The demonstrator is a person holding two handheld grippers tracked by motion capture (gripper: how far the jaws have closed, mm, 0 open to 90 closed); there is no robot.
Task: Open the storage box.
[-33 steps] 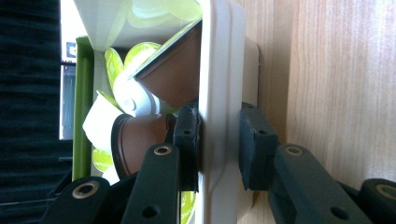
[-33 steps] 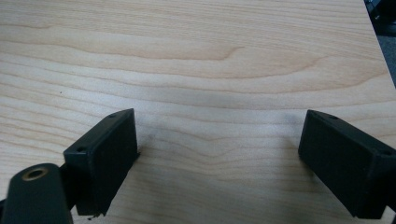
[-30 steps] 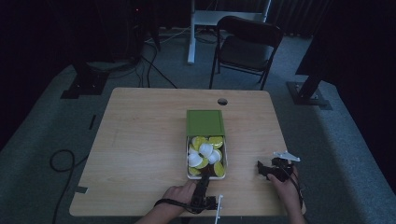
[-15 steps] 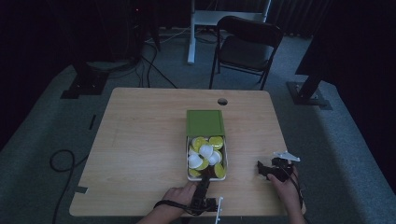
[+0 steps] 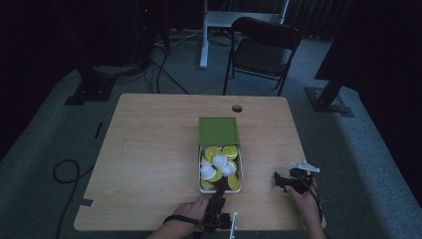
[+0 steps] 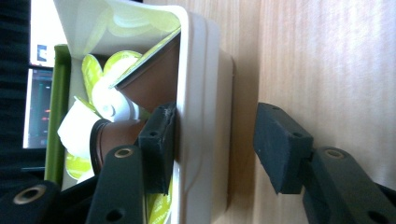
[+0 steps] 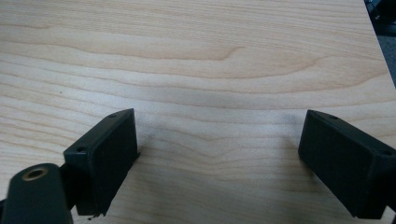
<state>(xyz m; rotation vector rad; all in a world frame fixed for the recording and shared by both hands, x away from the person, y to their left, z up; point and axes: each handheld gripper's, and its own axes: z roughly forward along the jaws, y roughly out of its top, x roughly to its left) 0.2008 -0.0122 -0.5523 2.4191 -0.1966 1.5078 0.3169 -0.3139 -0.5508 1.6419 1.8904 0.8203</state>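
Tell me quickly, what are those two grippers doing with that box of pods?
Left gripper just opening, astride white box near wall, outer jaw clear. Right gripper open, nothing between jaws, over bare table. Green lid slid back; nothing blocking.

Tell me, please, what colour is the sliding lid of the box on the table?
Green. The lid shows best in the high view, slid back from the white box.

txt/labels: none legible | tin box [image 5: 219,149] & capsules [image 5: 219,162]: no readable print | screen [image 6: 39,112] behind box, left tool view: coloured marks, too blurred to read | worktop [image 5: 149,149]: no signs/nos.
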